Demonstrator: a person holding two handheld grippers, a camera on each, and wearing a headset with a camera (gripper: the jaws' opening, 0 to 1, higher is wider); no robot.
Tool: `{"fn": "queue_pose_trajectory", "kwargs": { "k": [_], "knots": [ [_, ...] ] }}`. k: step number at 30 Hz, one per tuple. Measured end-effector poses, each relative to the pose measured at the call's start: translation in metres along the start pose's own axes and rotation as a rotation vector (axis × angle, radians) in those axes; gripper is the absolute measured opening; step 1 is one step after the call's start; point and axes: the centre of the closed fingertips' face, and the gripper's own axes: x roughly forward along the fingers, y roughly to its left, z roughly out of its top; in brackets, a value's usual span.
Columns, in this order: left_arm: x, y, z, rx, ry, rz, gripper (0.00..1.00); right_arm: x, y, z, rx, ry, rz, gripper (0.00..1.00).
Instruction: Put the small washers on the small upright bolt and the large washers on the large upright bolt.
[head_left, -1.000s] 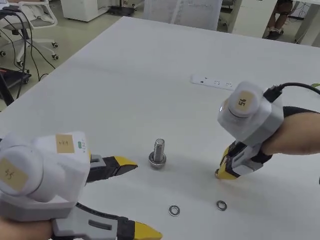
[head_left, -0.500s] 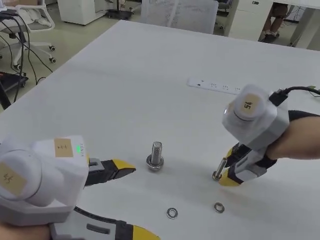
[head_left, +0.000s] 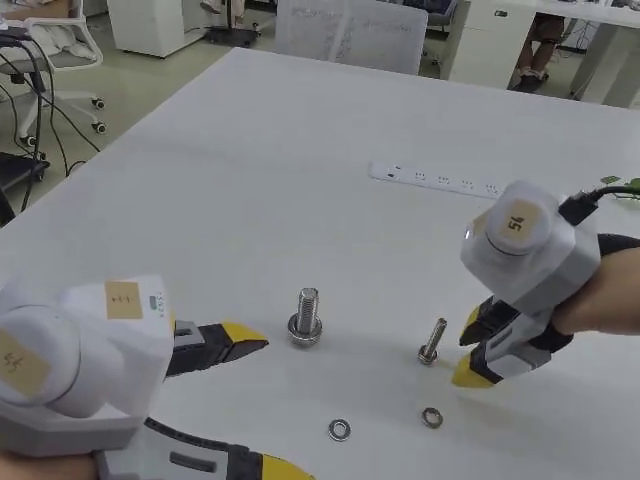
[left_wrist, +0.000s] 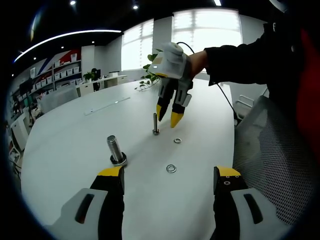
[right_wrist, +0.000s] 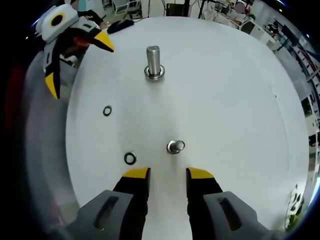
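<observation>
Tabletop (head_left: 300, 170) looks slick, so anything knocked could skid. Left gripper (left_wrist: 169, 172) gapes wide and empty just short of the large bolt (head_left: 305, 318). Right gripper (right_wrist: 168, 173), jaws parted and holding nothing, hangs right of that bolt, close beside the small bolt (head_left: 432, 342). A nudge would likely topple that thin one. Washers (head_left: 339, 430) lie flat on the person's side of the large bolt, awkward to pinch.

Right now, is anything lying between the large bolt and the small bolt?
Nothing: in the head view the table is bare between the large bolt and the small bolt. Nearer the person lie one washer and the other washer.
</observation>
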Motion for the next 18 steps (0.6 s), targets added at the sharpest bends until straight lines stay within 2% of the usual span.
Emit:
{"fn": "queue_pose_trajectory", "kwargs": {
  "k": [8, 18],
  "knots": [
    [0.000, 0.000, 0.001, 0.003, -0.002, -0.002, 0.72, -0.002, 0.009, -0.003, -0.012, 0.001, 0.006, 0.31],
    [0.001, -0.001, 0.002, 0.007, -0.001, -0.003, 0.72, 0.002, 0.028, 0.003, -0.041, -0.006, 0.031, 0.31]
  ]
}}
